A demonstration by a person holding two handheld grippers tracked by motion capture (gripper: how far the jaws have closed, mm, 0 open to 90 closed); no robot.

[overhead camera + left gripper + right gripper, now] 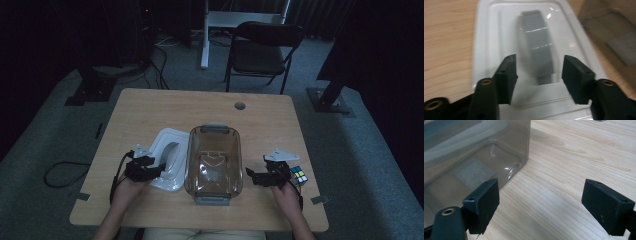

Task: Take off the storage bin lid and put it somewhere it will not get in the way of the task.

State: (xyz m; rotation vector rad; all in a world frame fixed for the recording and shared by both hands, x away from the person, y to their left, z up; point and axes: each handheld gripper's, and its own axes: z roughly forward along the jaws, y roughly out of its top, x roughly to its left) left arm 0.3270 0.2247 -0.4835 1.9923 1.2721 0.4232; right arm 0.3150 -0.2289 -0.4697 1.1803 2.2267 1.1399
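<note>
A clear brownish plastic container (213,161) stands open in the middle of the wooden table (150,107); its wall (474,152) is close to my right gripper's left jaw. Beside it on the left lies its white lid (169,159) with a grey handle (537,47). My left gripper (159,169) (539,77) is open just over the lid's near end, one jaw on each side of the handle's near end. My right gripper (251,176) (541,205) is open beside the container's right wall, holding nothing. A small colourful puzzle cube (299,175) sits just right of the right hand.
A round cable hole (240,105) is in the table's far side. Behind the table stand a black folding chair (262,50) and a white desk leg (205,35). Cables (60,172) lie on the grey carpet at left.
</note>
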